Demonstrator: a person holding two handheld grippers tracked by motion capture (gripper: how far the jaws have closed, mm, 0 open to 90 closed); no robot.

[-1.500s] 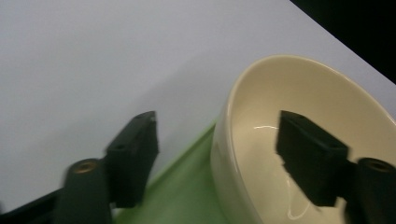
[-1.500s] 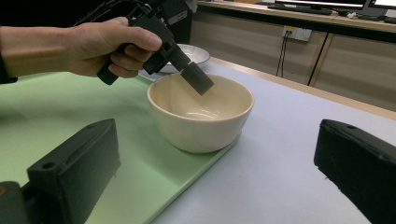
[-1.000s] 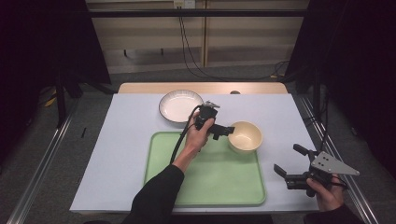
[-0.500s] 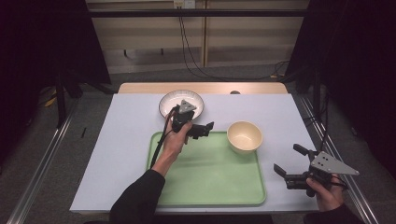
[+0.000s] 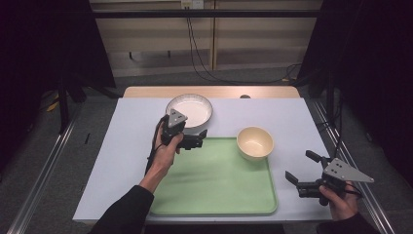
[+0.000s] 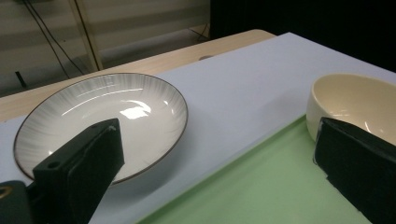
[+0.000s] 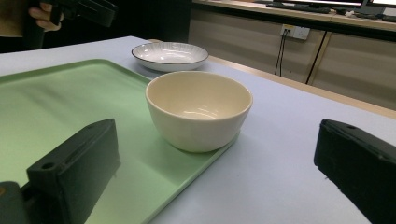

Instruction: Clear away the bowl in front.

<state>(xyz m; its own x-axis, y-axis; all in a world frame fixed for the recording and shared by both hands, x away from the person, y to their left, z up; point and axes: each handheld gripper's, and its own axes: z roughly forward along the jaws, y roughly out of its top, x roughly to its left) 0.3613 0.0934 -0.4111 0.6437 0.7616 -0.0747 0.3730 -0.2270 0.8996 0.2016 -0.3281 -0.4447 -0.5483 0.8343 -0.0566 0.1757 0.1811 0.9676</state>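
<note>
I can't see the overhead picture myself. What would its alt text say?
A person's left gripper hovers open between a white plate and a cream bowl that sits on the far right corner of a green tray. The right gripper waits open at the table's right edge.

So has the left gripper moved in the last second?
Yes. The left gripper has left the cream bowl at the tray's far right corner and moved left toward the white plate, jaws open.
</note>
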